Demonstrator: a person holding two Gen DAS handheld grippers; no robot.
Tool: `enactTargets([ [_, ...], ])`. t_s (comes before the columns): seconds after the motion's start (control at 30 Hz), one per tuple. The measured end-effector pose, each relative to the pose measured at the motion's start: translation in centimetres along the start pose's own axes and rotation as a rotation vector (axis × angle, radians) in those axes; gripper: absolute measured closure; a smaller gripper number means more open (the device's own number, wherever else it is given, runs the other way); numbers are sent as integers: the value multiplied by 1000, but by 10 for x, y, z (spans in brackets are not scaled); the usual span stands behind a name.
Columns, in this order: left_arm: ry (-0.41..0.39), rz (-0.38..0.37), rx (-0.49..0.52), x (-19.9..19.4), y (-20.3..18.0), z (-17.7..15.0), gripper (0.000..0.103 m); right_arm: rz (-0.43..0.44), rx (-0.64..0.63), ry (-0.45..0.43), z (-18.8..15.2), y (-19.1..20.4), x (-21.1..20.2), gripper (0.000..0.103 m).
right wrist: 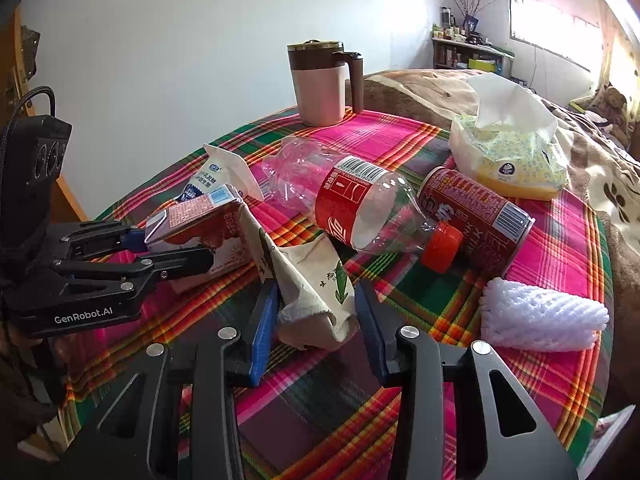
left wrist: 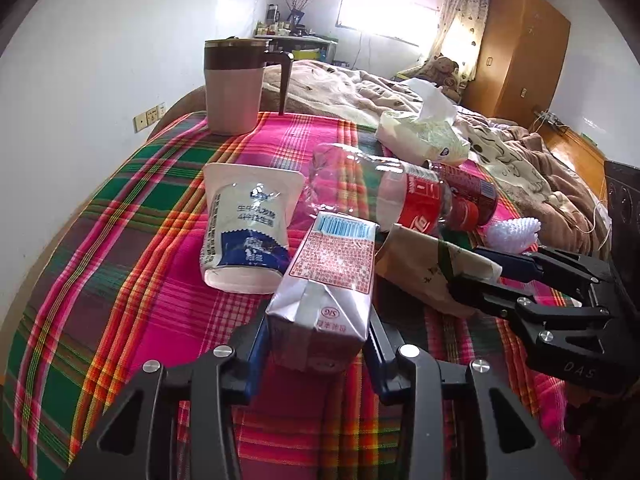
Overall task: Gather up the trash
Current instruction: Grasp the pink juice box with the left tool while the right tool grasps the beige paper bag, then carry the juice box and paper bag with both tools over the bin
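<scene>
Gripping a foil-ended boxy carton (left wrist: pixel 320 300); crumpled paper cup (right wrist: pixel 316 304) squeezed alongside.

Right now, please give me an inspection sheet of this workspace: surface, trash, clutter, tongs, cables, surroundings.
Surface: plaid pink-green cloth over a bed.
Job's things: silver-pink drink carton; crumpled brown paper cup; clear plastic cola bottle; red drink can; white-blue milk pouch; white foam net.
Clutter: pink lidded mug; yellow tissue pack.
Tongs: left tongs grip the carton; right tongs grip the cup.
Cables: nothing seen on the cloth.
Surroundings: brown blanket, wooden wardrobe.
</scene>
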State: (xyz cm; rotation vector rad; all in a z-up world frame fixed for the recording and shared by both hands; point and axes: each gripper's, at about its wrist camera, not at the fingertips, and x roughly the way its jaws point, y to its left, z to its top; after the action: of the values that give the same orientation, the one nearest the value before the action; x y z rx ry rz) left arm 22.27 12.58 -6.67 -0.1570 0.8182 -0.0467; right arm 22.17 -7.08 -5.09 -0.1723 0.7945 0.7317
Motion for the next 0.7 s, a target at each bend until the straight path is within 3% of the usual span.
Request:
enactTargets([
  [0.27, -31, 21, 31, -13, -11, -6, 65, -14, 13, -52, -8, 4, -17, 65],
  [0.7, -80, 7, 69, -45, -36, -17, 65, -49, 146, -142, -23, -11, -59, 65],
])
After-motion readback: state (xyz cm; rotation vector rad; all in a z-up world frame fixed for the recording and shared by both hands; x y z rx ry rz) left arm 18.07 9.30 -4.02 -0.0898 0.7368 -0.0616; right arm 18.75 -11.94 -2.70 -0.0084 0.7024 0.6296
